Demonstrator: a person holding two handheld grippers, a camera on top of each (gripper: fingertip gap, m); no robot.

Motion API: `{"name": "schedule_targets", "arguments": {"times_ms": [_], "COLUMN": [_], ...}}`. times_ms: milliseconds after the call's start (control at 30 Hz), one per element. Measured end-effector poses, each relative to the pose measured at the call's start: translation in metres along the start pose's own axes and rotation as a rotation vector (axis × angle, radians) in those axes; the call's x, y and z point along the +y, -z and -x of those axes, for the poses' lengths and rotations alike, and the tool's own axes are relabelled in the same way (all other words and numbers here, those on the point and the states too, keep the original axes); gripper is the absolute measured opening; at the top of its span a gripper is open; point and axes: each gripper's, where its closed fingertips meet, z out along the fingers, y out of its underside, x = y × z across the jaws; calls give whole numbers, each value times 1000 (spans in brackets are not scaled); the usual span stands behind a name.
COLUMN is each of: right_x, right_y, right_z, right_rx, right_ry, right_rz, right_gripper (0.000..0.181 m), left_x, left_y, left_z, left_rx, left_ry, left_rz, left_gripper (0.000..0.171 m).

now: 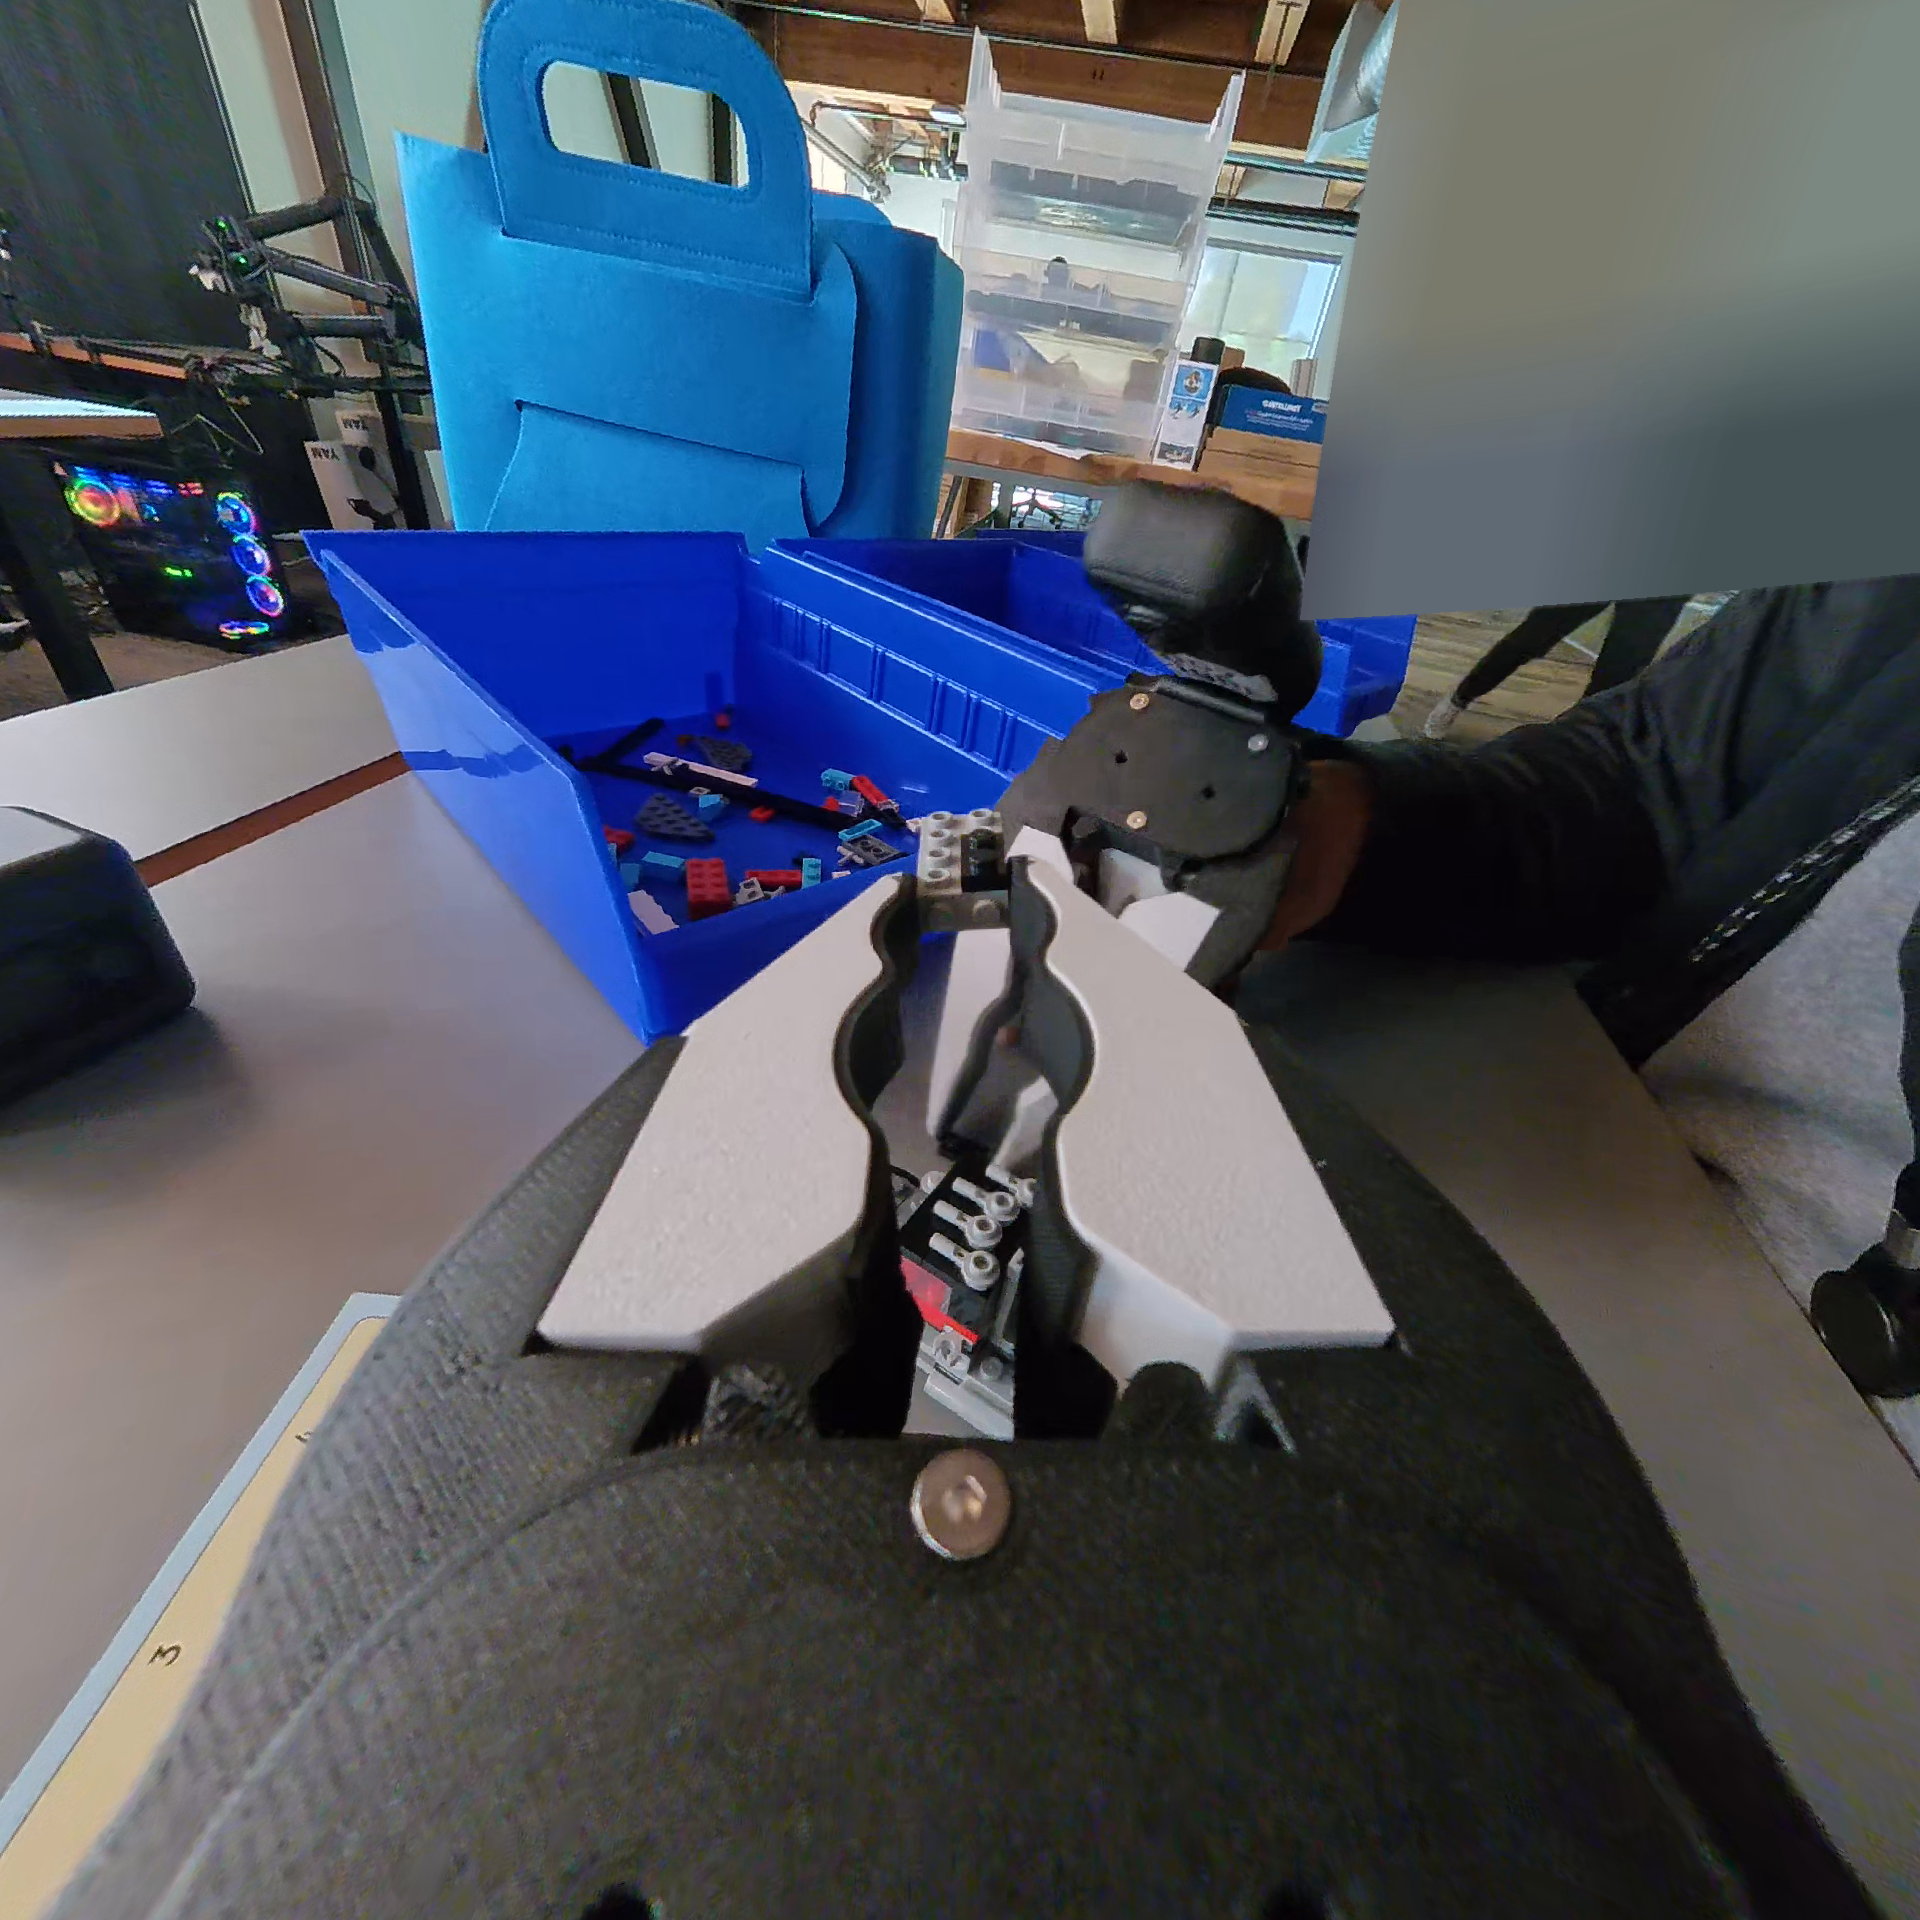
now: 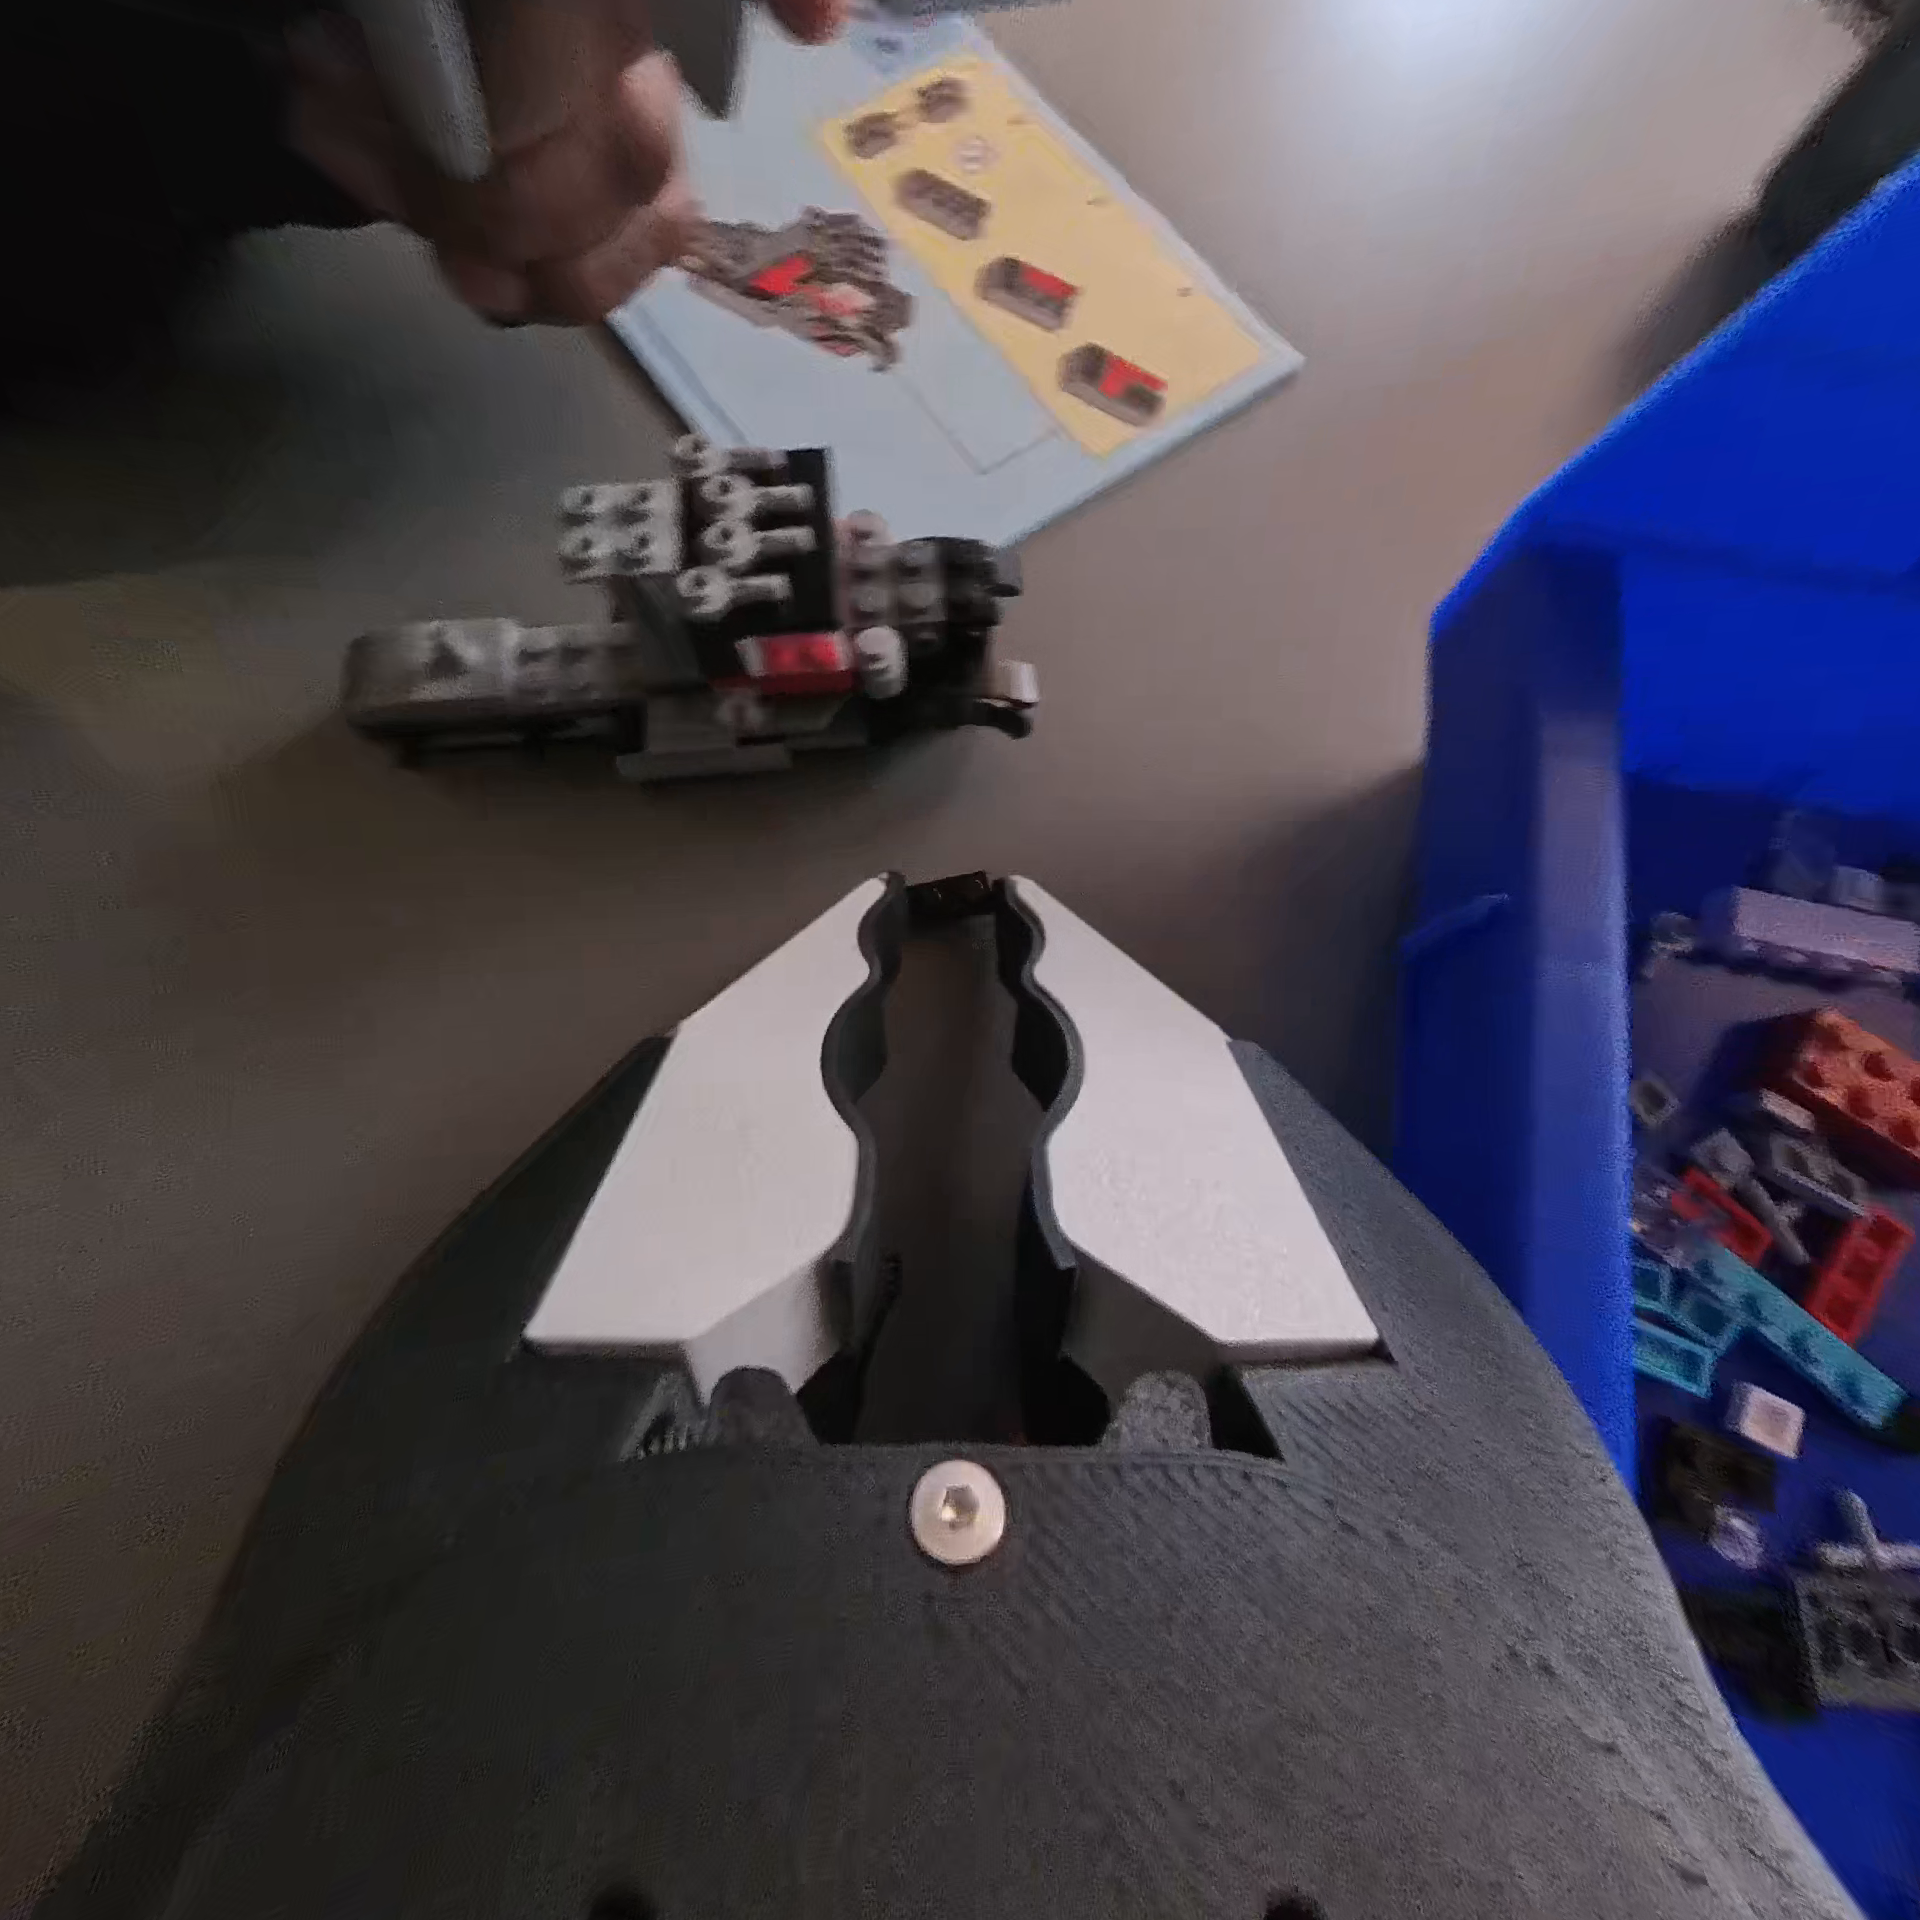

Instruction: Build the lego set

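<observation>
My left gripper is shut on a small grey and black lego piece and holds it above the table. The partly built grey, black and red model lies under it, seen through the gap between the fingers. My right gripper is shut on a small black piece, just short of the model on the table. The right gripper's body also shows in the left wrist view, reaching in from the right. The right wrist view is blurred.
A blue bin with loose bricks stands ahead of the left gripper, and to the right in the right wrist view. The instruction sheet lies beyond the model. A blue felt bag stands behind the bin. A hand is at top left. One gripper's finger ends stand about 12 cm off the other's.
</observation>
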Motion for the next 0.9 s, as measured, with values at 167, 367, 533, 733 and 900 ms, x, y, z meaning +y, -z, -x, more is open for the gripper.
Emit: {"name": "schedule_targets", "arguments": {"times_ms": [167, 367, 533, 733, 900], "right_x": [11, 18, 18, 21, 19], "right_y": [14, 17, 18, 22, 20], "right_z": [19, 17, 2, -11, -8], "right_rx": [-95, 0, 97, 164, 128], "right_ry": [89, 99, 53, -1, -27], "right_rz": [-6, 12, 15, 17, 11], "right_gripper": [18, 40, 36, 28, 28], "left_x": [0, 0, 1, 3, 3], "left_y": [-1, -2, -2, -2, -2], "left_z": [-3, -4, -3, -3, -3], "left_rx": [10, 11, 13, 14, 15], "left_ry": [-6, -7, -1, -1, 0], "left_rz": [5, 3, 3, 12, 12], "left_gripper": [16, 16, 17, 17, 17]}}
